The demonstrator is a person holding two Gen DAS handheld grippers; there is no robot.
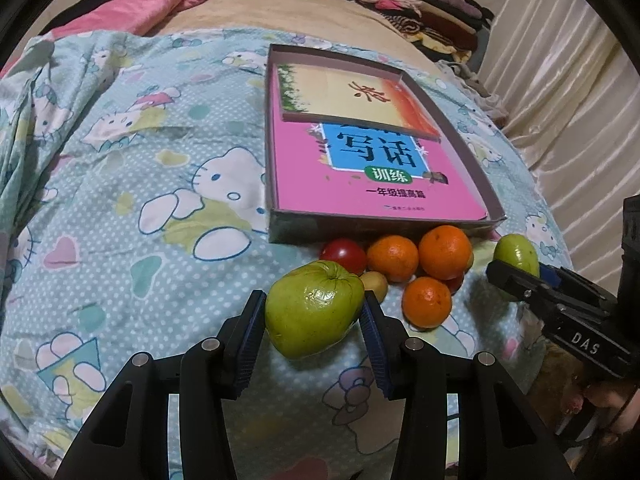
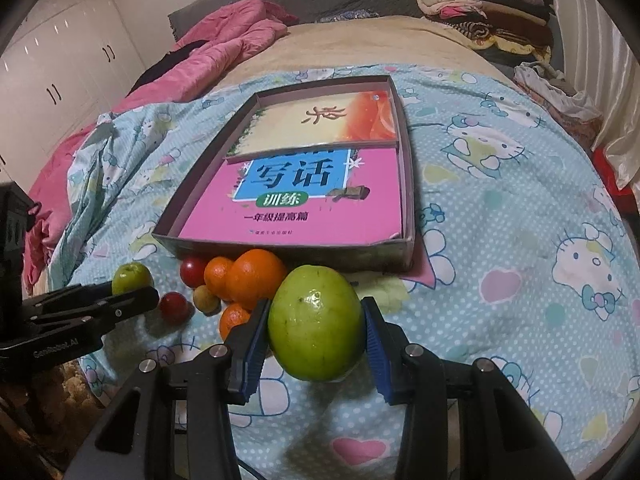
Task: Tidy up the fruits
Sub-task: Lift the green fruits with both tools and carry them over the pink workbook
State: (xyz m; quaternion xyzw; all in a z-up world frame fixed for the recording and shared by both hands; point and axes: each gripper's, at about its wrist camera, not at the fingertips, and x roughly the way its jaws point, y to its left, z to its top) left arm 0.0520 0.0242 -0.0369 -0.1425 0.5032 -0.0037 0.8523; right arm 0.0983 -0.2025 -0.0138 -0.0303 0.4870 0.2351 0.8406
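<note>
In the left wrist view my left gripper (image 1: pixel 314 300) is shut on a large green fruit (image 1: pixel 314 312), held just above the bedsheet. Behind it lie three oranges (image 1: pixel 444 252), a red fruit (image 1: pixel 344 254) and a small yellow one (image 1: pixel 376 284), close to the front wall of a shallow box (image 1: pixel 384 228). In the right wrist view my right gripper (image 2: pixel 316 307) is shut on a second green fruit (image 2: pixel 316 324). That same fruit (image 1: pixel 516 254) shows at the right of the left view, in the right gripper (image 1: pixel 516 280). The left gripper (image 2: pixel 132 292) appears at the left with its fruit (image 2: pixel 132 276).
The box (image 2: pixel 408 184) holds a pink book (image 2: pixel 320 212) and a beige one (image 2: pixel 320 124). A cartoon-print sheet (image 2: pixel 520 240) covers the bed. A pink quilt (image 2: pixel 224 48) lies at the far left, folded clothes (image 2: pixel 480 12) at the far right, a curtain (image 1: pixel 560 80) along the right.
</note>
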